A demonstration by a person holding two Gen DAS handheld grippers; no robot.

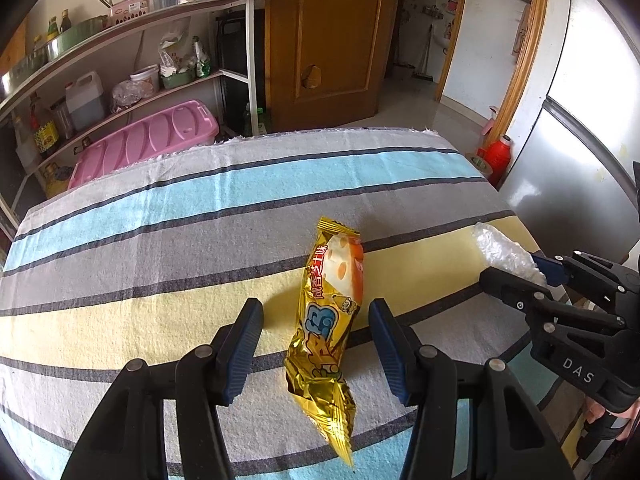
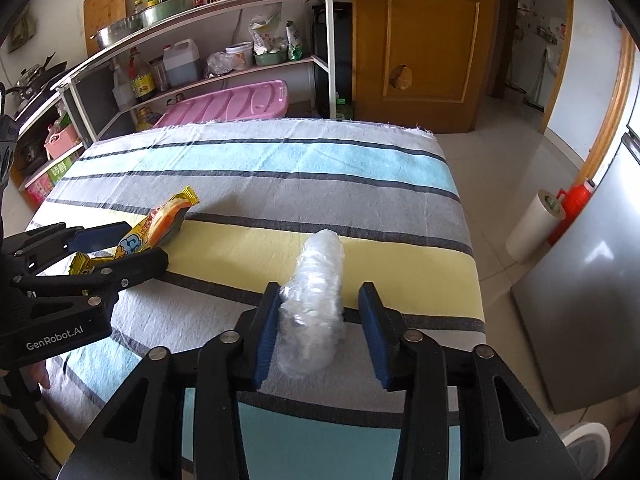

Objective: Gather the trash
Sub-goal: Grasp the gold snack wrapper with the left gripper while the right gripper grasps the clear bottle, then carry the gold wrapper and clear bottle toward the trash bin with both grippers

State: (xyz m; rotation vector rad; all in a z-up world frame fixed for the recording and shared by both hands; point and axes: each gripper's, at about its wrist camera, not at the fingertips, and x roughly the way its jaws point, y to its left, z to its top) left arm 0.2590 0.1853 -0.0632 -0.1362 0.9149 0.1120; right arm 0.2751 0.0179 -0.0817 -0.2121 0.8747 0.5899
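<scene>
Centrally on the striped cloth (image 1: pixel 168 208) over the worktop: a gold snack wrapper (image 1: pixel 326 328), lying lengthwise on the yellow band and onto the grey one, set between the two blue pads of the left hand-held gripper (image 1: pixel 316 316). Pads spread wide, clear gaps on both sides of the wrapper, nothing clasped. Seen from the right wrist view, same wrapper (image 2: pixel 160 226) poking out past the left hand-held gripper (image 2: pixel 124 246), its far end toward the shelf side. To the right of it, near but apart, a roll of crumpled clear plastic (image 2: pixel 316 300), lying along the yellow band and reaching back between the pads of the right hand-held gripper (image 2: pixel 318 304). Left pad close against or touching the plastic, cannot tell which; right pad standing off with a visible gap, so parted and not closed on it. In the left wrist view, the clear plastic (image 1: pixel 504 254) showing ahead of the right hand-held gripper (image 1: pixel 520 270), near the worktop's right edge. Further out: a pink storage box (image 2: pixel 232 104) beyond the far edge of the cloth, a white metal shelf unit (image 2: pixel 248 4) loaded with bottles, bowls and a kettle, a wooden door (image 2: pixel 424 40) past that, a red flask (image 1: pixel 498 156) and a white paper roll (image 2: pixel 534 226) on the floor at the right.
</scene>
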